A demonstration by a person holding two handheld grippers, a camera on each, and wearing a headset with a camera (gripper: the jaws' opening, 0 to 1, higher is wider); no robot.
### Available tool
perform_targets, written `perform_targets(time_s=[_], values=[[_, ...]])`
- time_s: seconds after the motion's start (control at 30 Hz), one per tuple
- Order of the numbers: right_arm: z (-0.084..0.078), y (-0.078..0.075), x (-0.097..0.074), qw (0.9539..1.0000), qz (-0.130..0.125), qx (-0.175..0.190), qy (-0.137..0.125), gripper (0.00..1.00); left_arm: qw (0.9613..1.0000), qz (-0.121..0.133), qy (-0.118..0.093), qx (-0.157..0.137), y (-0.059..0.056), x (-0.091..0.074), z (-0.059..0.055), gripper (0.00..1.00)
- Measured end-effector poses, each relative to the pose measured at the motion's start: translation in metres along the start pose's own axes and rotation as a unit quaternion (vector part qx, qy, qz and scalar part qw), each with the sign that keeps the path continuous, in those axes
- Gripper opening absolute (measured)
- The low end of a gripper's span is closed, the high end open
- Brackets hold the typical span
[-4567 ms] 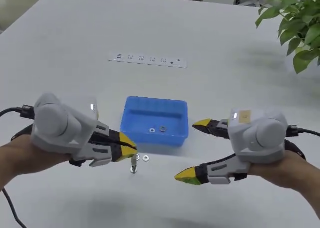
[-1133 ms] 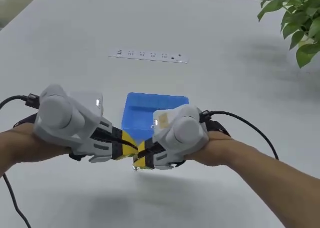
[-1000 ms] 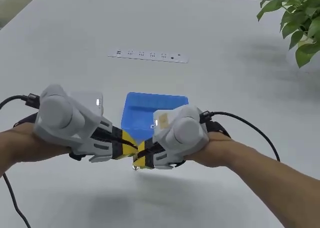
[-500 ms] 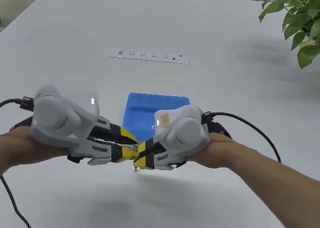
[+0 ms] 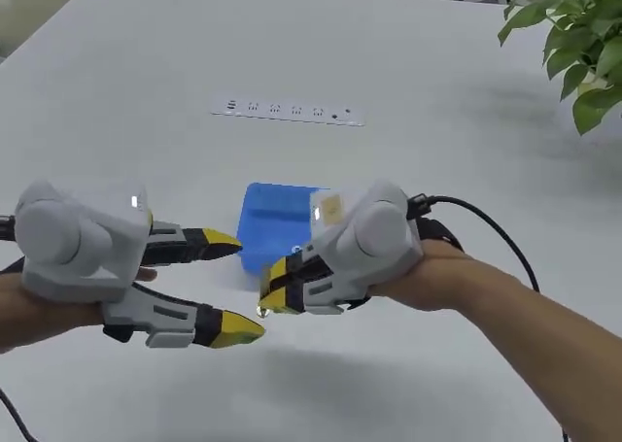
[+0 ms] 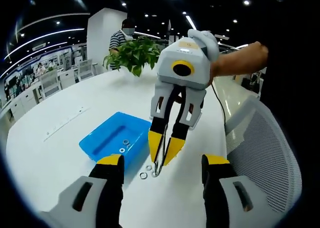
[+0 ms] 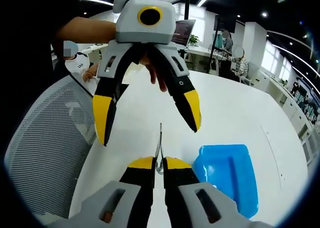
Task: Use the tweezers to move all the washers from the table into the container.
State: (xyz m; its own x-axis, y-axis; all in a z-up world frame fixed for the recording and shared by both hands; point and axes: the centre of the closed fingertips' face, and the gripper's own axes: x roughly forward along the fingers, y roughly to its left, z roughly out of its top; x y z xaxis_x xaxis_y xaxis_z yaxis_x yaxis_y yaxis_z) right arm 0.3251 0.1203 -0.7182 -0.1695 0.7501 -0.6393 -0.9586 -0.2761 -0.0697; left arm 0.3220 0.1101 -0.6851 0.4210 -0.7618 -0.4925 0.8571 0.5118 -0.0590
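My right gripper [image 5: 267, 301] is clamped on the tweezers [image 7: 159, 147], tips pointing down. My left gripper [image 5: 238, 285] hangs spread wide, holding nothing. The loose washers [image 6: 143, 175] lie on the table [image 5: 437, 92] just beside the blue container [image 6: 107, 137], which holds two washers [image 6: 122, 150]. They look thin, light and slick, so I'd pinch one across its rim.

Your container [image 5: 266, 223] sits on the table [image 5: 437, 160]; seemingly two washers [image 6: 123, 149] lie inside, two more just before its near wall.
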Motion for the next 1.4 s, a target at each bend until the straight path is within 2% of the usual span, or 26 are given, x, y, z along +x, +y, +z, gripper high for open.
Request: perform_targets(time_s=[0.27,0.6,0.8,0.93,1.17,1.4], values=[[0.011,-0.011,-0.016,0.9999,-0.008,0.003,-0.008,0.07,0.9994,0.018,-0.019,-0.022,0.002,-0.005,0.003,0.82],[0.016,-0.037,-0.037,0.999,-0.035,0.014,-0.023,0.07,0.9983,0.031,-0.032,-0.037,0.004,-0.007,0.004,0.93],[0.01,-0.055,-0.046,0.9984,-0.05,0.012,-0.022,0.07,0.9983,0.03,-0.033,-0.037,0.004,-0.005,0.004,0.99],[0.003,-0.066,-0.049,0.998,-0.058,0.013,-0.022,0.07,0.9981,0.032,-0.036,-0.038,0.006,-0.005,0.006,0.99],[-0.01,-0.081,-0.046,0.9976,-0.068,0.009,-0.015,0.07,0.998,0.035,-0.039,-0.036,0.01,-0.005,0.008,0.99],[-0.019,-0.088,-0.039,0.9975,-0.07,0.007,-0.011,0.07,0.998,0.036,-0.037,-0.036,0.014,-0.004,0.008,0.99]])
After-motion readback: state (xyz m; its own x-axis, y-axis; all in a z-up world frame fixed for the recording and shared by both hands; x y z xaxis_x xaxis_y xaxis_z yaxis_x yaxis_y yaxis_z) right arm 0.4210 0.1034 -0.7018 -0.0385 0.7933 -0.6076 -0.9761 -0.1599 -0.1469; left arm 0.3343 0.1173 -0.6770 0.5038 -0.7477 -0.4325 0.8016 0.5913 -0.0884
